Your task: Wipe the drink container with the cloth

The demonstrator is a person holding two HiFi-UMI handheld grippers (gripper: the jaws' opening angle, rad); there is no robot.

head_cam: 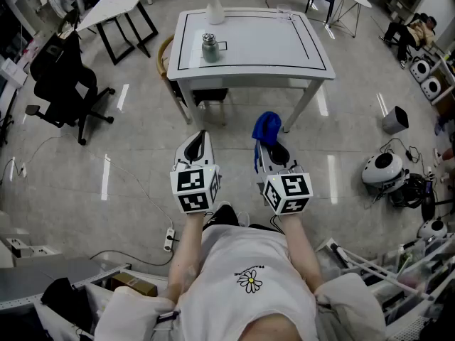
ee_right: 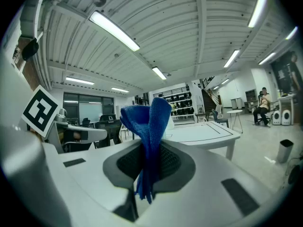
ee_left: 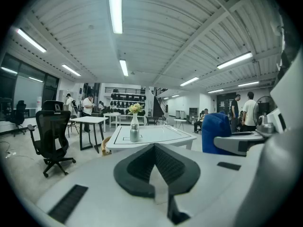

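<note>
Grey floor (head_cam: pixel 142 183), white table (head_cam: pixel 284 55), black chair (head_cam: pixel 67 84); shelving (ee_left: pixel 127 100) behind, perhaps.

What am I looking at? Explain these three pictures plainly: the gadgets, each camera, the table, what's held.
No robot: a person holds a two-jaw gripper in each hand. The head view looks down from the person's head; the two gripper views look along each gripper's own jaws. The left gripper is shut and empty. The right gripper is shut on a blue cloth. Ahead, a white table carries a metal drink container and a vase of flowers.
</note>
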